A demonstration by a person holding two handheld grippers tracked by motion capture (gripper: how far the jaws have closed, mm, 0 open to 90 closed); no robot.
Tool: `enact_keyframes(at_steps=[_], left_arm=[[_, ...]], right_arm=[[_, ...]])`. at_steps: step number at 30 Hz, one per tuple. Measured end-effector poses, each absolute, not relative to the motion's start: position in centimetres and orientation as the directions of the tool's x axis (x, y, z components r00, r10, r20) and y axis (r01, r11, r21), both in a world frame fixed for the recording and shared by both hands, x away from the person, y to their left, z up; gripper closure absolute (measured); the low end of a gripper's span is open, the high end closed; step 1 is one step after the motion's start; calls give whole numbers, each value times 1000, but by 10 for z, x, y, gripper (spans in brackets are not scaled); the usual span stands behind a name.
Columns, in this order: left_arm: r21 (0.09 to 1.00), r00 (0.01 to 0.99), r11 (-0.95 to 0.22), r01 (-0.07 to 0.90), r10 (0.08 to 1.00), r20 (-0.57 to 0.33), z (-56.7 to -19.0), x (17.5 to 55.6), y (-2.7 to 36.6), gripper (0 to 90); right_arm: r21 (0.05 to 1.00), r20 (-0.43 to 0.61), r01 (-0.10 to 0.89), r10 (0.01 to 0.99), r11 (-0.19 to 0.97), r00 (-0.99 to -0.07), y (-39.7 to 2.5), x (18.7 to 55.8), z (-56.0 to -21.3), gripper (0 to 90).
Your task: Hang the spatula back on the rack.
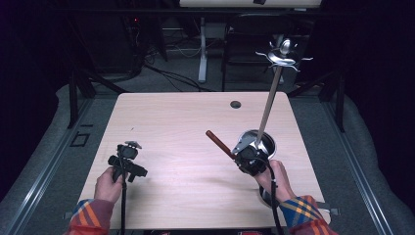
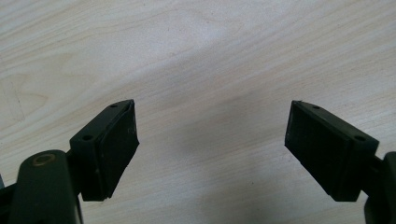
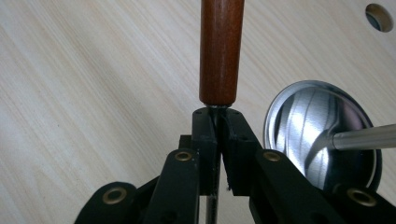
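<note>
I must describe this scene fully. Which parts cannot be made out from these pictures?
- Wooden-handled utensil: its working end is hidden behind the right gripper, right gripper view.
- Round shiny metal base of the pole stand: near side hidden by that gripper, high view.
- Stand's top hooks: too small.

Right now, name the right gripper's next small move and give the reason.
Probably lift it slowly, clear of the table. The right gripper is shut on the metal shank just below the utensil's wooden handle, beside the steel stand's base. The left gripper is open, empty.
</note>
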State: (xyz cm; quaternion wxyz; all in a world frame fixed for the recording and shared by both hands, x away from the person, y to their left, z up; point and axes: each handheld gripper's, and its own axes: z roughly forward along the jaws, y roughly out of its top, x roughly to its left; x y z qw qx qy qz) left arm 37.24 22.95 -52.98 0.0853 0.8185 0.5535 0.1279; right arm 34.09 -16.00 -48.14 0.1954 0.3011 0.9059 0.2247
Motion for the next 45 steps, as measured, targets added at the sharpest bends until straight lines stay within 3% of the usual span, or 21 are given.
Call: enact_keyframes(at_steps=[45], left_arm=[[276, 360, -377, 884, 926, 112, -529, 372, 229, 169]], right_arm=[[717, -151, 441, 737, 540, -659, -199, 327, -433, 843]])
